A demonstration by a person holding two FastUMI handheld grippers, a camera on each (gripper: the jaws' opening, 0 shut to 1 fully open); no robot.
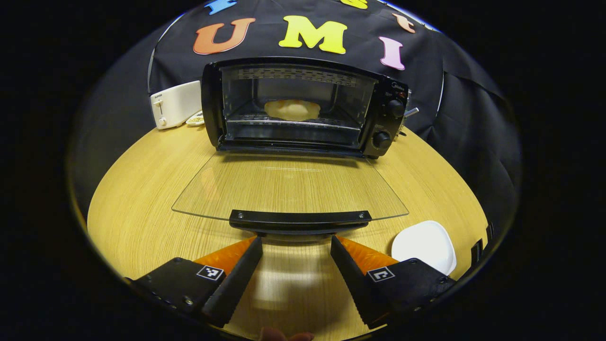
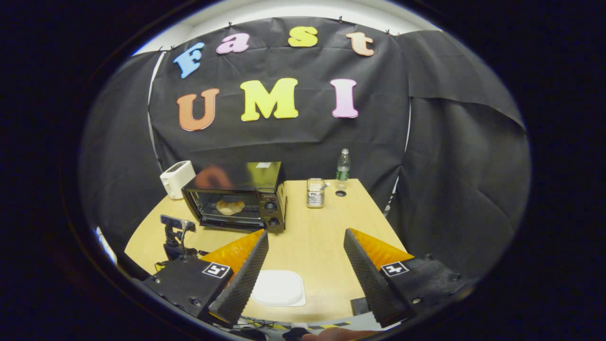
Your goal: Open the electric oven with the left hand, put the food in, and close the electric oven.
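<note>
oven (image 1: 303, 106) door (image 1: 289, 184) lies flat open; food (image 1: 292, 109) already sits on the rack inside. left tool (image 1: 296, 246), fingers apart, faces the door handle (image 1: 299, 220), placed to lift it shut. right tool (image 2: 305, 241) apart, hangs over the empty plate (image 2: 278, 287) on the bench (image 2: 326, 227).

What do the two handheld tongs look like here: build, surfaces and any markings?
Both match. The left tongs and the right tongs each have two wedge-shaped fingers with ribbed inner faces, mounted on black blocks with screws. Each block carries a small square black-and-white marker.
</note>
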